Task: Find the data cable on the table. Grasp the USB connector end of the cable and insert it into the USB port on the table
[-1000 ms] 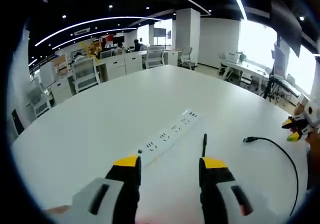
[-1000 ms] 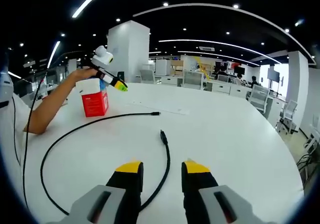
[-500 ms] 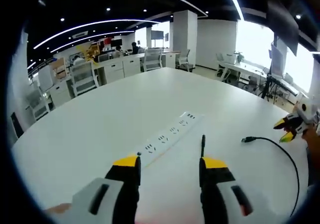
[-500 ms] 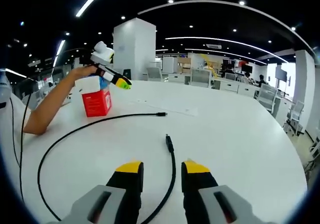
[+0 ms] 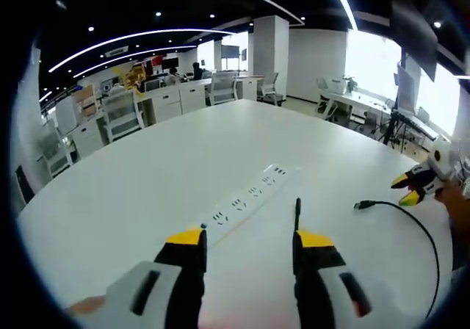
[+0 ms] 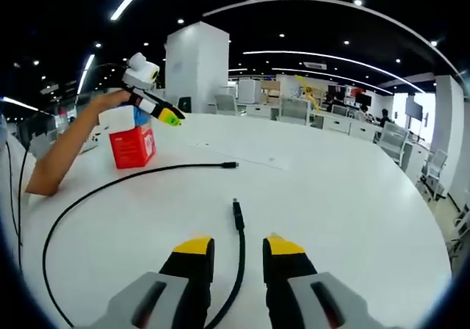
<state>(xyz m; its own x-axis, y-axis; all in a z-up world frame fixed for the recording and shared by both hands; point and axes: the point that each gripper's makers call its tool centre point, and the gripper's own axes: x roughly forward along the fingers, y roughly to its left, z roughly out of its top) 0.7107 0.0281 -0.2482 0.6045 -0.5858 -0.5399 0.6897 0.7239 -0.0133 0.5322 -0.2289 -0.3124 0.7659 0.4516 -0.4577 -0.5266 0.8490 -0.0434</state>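
We hold the right gripper [image 6: 230, 245] low over the white table [image 6: 345, 197], its jaws spread with nothing pinched; the black data cable [image 6: 239, 259] runs up through the gap between them, and one connector [image 6: 236, 211] lies just ahead of the tips. The cable's other end [image 6: 229, 165] rests farther ahead, past a long loop. Our left gripper [image 5: 250, 239] is likewise spread and empty, with a cable tip [image 5: 297, 210] just beyond its right finger and the power strip [image 5: 248, 197] just ahead. The risk we see: either end could be the USB one, and we cannot tell which. Closing on the cord behind the plug would let the connector pivot and miss the port.
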